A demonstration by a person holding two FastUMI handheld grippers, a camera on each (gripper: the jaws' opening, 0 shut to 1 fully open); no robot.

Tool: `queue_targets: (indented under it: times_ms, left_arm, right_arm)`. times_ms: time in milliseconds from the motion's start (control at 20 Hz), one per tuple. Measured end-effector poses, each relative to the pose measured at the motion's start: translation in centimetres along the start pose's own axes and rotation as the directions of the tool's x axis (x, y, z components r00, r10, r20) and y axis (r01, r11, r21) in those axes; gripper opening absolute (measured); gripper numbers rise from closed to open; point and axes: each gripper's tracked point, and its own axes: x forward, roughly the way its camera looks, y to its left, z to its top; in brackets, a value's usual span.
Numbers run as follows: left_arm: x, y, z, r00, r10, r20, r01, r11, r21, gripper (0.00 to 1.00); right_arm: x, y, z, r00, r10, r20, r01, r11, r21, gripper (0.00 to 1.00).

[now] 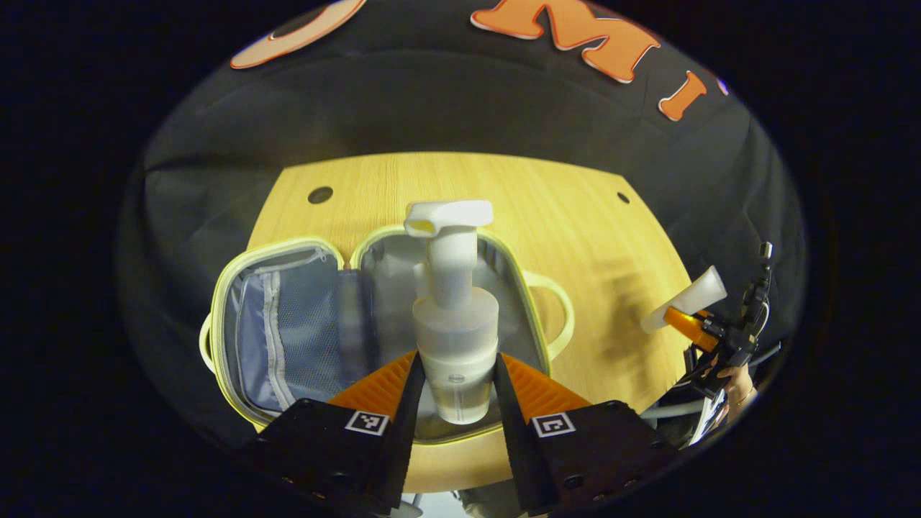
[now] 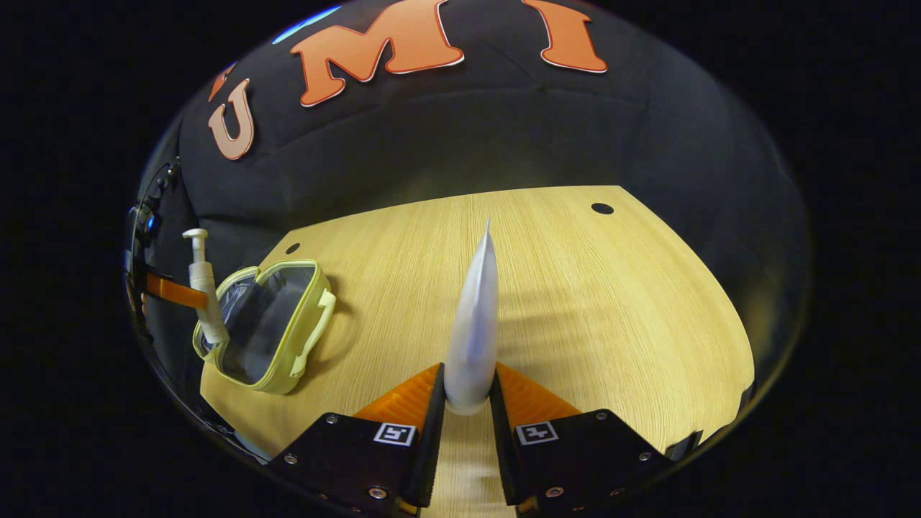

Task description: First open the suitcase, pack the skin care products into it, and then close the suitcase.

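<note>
White pump bottle (image 1: pixel 455 316) clamped in left hand-held gripper (image 1: pixel 456 392), pale tube (image 2: pixel 473 338) in right (image 2: pixel 468 403), suitcase (image 1: pixel 302 324) open

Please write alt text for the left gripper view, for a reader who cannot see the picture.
The left claw grips a white pump bottle upright above the open suitcase, a small case with a pale yellow rim lying flat on the wooden table. At the right edge, the right claw holds a white tube above the table.
</note>
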Motion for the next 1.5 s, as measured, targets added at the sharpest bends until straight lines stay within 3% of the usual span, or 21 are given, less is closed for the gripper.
queue_targets:
  times_ms: [450, 850, 1000, 1100, 1200, 1350, 1500]
  left_arm:
    - [6.8, 2.3, -1.6, 0.968, -0.007, -0.249, 0.018, 0.999, 0.043, 0.58]
    - [11.0, 3.7, -2.6, 0.961, 0.017, -0.276, -0.013, 1.0, 0.014, 0.59]
    - [11.4, 2.9, -1.9, 0.973, -0.019, -0.231, 0.02, 1.0, 0.006, 0.64]
    - [10.7, 1.8, -1.1, 0.98, -0.047, -0.194, 0.049, 0.999, 0.007, 0.8]
    - [10.4, 2.0, -0.4, 0.99, -0.029, -0.141, 0.034, 0.999, 0.033, 1.0]
    - [8.3, 3.0, 0.8, 1.0, 0.008, -0.013, -0.007, 0.999, 0.05, 0.99]
    - [3.4, 4.4, 2.6, 0.986, 0.043, 0.159, -0.054, 0.997, 0.061, 0.99]
  right_arm:
    - [-0.6, 0.1, -1.2, 0.998, -0.044, -0.055, 0.046, 0.998, 0.036, 0.37]
    - [-1.4, 0.6, -1.0, 0.995, -0.058, -0.075, 0.06, 0.998, 0.028, 0.37]
    - [-2.0, 1.2, -0.6, 0.996, -0.058, -0.073, 0.059, 0.998, 0.017, 0.36]
    - [-2.4, 1.9, -0.3, 0.995, -0.054, -0.081, 0.056, 0.998, 0.012, 0.37]
    - [-3.1, 3.3, 0.8, 0.996, -0.032, -0.081, 0.033, 0.999, 0.017, 0.36]
    - [-4.2, 6.2, 3.2, 0.997, 0.014, -0.075, -0.015, 1.0, -0.01, 0.37]
    - [-5.0, 10.3, 5.3, 0.991, 0.089, -0.1, -0.093, 0.995, -0.037, 0.37]
